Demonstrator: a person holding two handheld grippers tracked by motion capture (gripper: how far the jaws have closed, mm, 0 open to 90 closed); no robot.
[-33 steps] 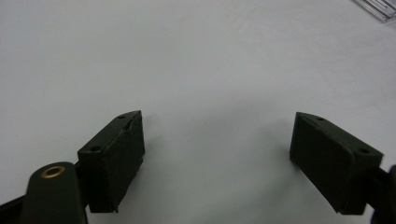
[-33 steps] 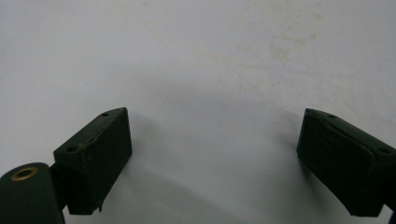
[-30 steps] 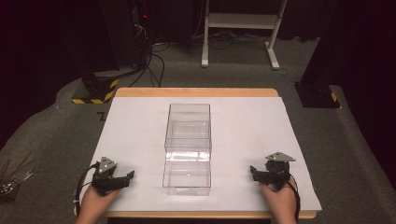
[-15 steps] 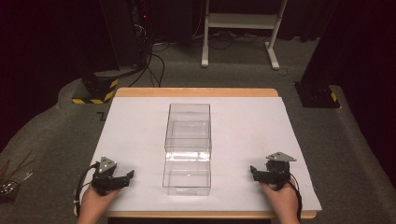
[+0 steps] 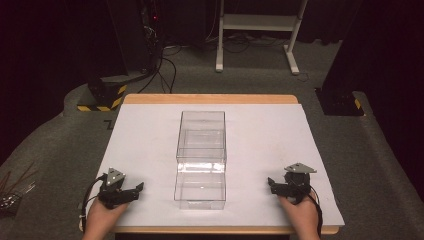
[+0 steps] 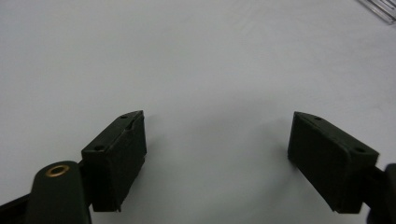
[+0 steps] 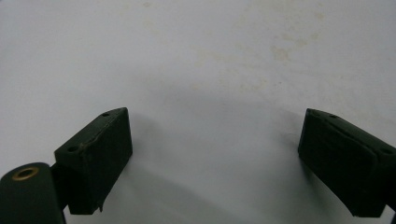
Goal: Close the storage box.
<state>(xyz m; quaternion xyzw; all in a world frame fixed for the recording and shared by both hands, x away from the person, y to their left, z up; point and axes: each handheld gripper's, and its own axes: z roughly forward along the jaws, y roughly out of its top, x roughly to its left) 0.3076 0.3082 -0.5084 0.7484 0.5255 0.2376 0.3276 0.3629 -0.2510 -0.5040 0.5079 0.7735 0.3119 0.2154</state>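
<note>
At the near left corner of the table, the person's left hand (image 5: pixel 100 220) comes up from the bottom edge with the wrist low and holds the left gripper (image 5: pixel 134 191) close over the white sheet (image 5: pixel 280 135), its black jaws pointing rightward toward the middle. In the left gripper view those jaws stand wide apart with bare white surface between them; they have just been closing a little, with nothing between them, and a sliver of clear plastic (image 6: pixel 380 8) shows at the top right corner. Between the two hands, in the middle of the sheet, stand two clear plastic boxes end to end: the near box (image 5: pixel 200 190) is closest to the person and level with the grippers, and the far box (image 5: pixel 201 135) sits behind it, the two touching or nearly so. Each gripper is well apart from the near box. At the near right, the right hand (image 5: pixel 302 215) mirrors the left, forearm rising from the bottom edge, and the right gripper (image 5: pixel 272 184) points leftward at the boxes. In the right gripper view its jaws are spread wide and free, over faintly stained white surface.
</note>
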